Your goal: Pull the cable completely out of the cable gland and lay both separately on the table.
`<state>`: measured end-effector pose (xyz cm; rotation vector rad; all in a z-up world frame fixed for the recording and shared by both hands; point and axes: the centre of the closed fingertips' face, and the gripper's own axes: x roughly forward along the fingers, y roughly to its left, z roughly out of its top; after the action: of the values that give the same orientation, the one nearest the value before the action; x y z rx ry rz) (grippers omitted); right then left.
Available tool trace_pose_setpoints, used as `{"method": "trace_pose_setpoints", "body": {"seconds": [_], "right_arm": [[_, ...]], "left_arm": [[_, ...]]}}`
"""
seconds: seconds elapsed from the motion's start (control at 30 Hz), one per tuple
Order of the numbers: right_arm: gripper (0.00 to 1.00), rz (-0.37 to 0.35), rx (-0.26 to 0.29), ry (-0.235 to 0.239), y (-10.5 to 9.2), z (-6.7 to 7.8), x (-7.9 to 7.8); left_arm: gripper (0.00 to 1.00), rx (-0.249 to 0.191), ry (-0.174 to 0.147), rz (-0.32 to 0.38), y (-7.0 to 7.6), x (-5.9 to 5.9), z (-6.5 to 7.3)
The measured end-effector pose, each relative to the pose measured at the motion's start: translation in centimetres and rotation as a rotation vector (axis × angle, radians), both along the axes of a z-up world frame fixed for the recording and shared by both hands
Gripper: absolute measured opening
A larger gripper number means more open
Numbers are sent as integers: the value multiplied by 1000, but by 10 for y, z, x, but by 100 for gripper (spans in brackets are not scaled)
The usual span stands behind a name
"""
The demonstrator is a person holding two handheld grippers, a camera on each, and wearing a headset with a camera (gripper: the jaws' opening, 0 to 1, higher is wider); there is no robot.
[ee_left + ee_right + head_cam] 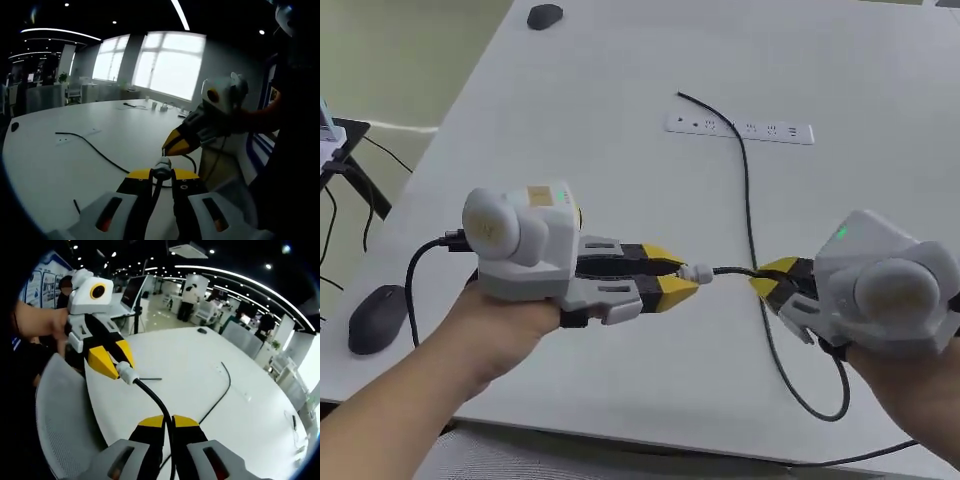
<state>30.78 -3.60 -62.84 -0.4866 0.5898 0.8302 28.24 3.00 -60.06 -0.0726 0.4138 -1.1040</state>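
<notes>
My left gripper (685, 279) is shut on the small white cable gland (698, 272), held above the white table (570, 120). The black cable (731, 270) leaves the gland and runs straight to my right gripper (766, 281), which is shut on it a short way off. Past that gripper the cable loops down to the table and runs up to the far side. In the left gripper view the gland (161, 167) sits between the yellow tips (161, 176), facing the right gripper (172, 145). In the right gripper view the cable (152, 395) rises from the jaws (168, 421) to the gland (125, 372).
A white power strip (740, 128) lies on the far part of the table. One dark mouse (545, 15) rests at the far edge, another (378, 318) near the left edge. A grey chair back (60, 410) is below the near edge.
</notes>
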Motion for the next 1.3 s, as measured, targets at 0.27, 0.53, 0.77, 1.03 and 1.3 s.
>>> {"method": "trace_pose_setpoints", "body": {"seconds": [0.27, 0.53, 0.77, 1.03, 1.3], "right_arm": [[0, -155, 60, 99, -25, -18, 4], [0, -252, 94, 156, -42, -34, 5], [0, -387, 151, 265, -55, -53, 0], [1, -335, 134, 195, -52, -45, -1], [6, -231, 67, 97, -55, -29, 0]], "left_arm": [[15, -2, 7, -1, 0, -1, -1], [15, 4, 4, -9, -5, -4, -2], [15, 9, 2, -12, -6, -7, -4], [15, 10, 9, -5, -4, -7, -5], [15, 3, 7, 5, -2, -3, -2]]}}
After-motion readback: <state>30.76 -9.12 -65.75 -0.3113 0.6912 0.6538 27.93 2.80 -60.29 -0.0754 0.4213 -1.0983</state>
